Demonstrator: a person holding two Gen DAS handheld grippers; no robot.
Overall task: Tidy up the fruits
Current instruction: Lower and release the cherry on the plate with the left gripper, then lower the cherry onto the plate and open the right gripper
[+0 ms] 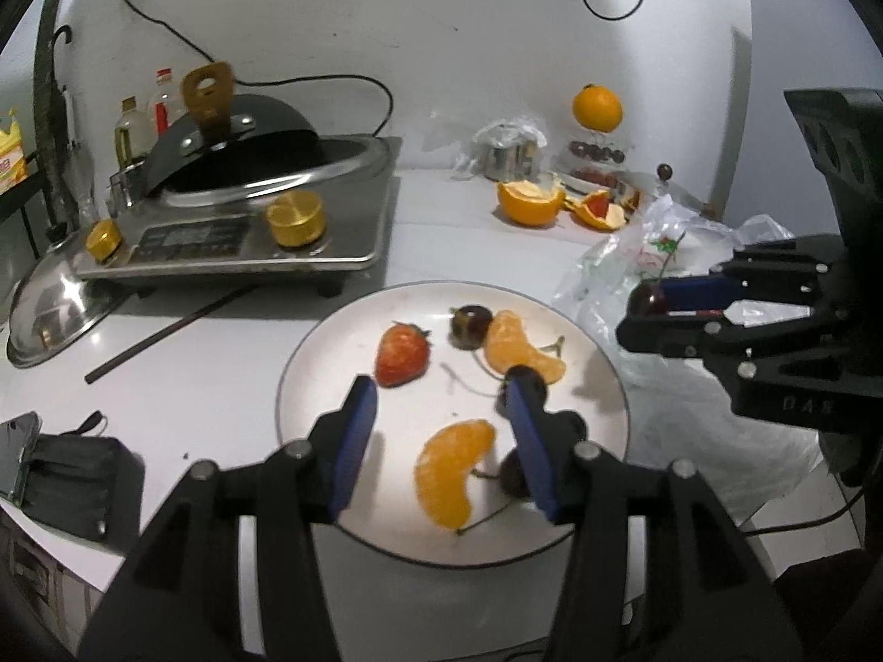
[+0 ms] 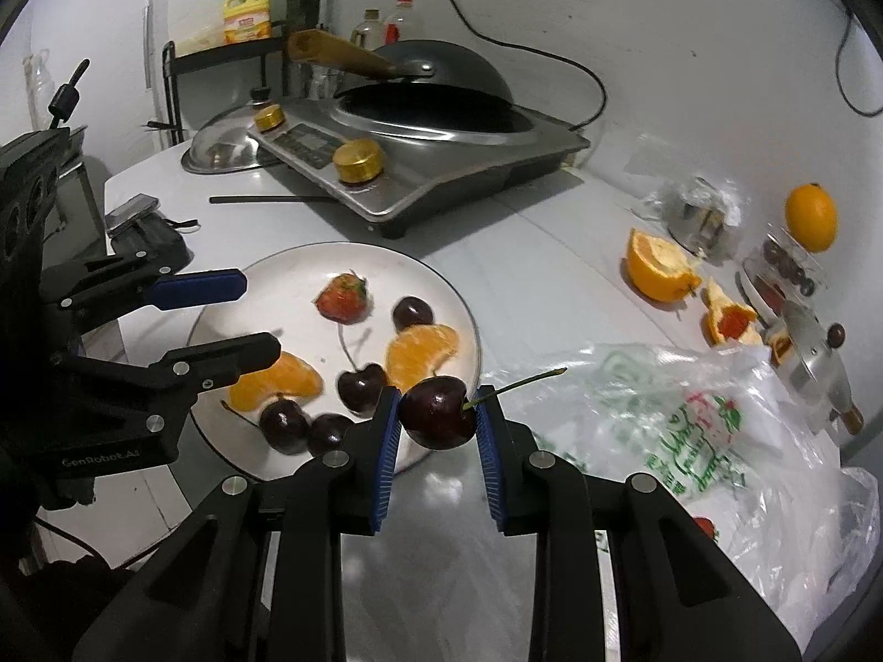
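A white plate (image 1: 386,303) (image 2: 287,287) carries a strawberry (image 1: 402,354) (image 2: 342,298), two orange segments (image 1: 521,353) (image 1: 453,471) and several dark cherries (image 2: 361,389). Low over the plate, my left gripper (image 1: 441,397) (image 2: 259,314) is open. One orange segment lies on the plate under the gap, untouched by the pads. My right gripper (image 2: 437,405) (image 1: 643,309) is shut on a dark cherry (image 2: 439,414) (image 1: 648,298) with its green stem sticking out. It hovers just off the plate's right rim, beside the plastic bag.
An induction cooker with a wok (image 1: 248,231) (image 2: 441,165) stands behind the plate, with a steel lid (image 1: 49,309) beside it. A crumpled plastic bag (image 2: 690,430) lies right of the plate. Orange peels (image 1: 530,201), a whole orange (image 1: 597,107), a black chopstick (image 1: 165,334) and a black pouch (image 1: 72,474) also lie around.
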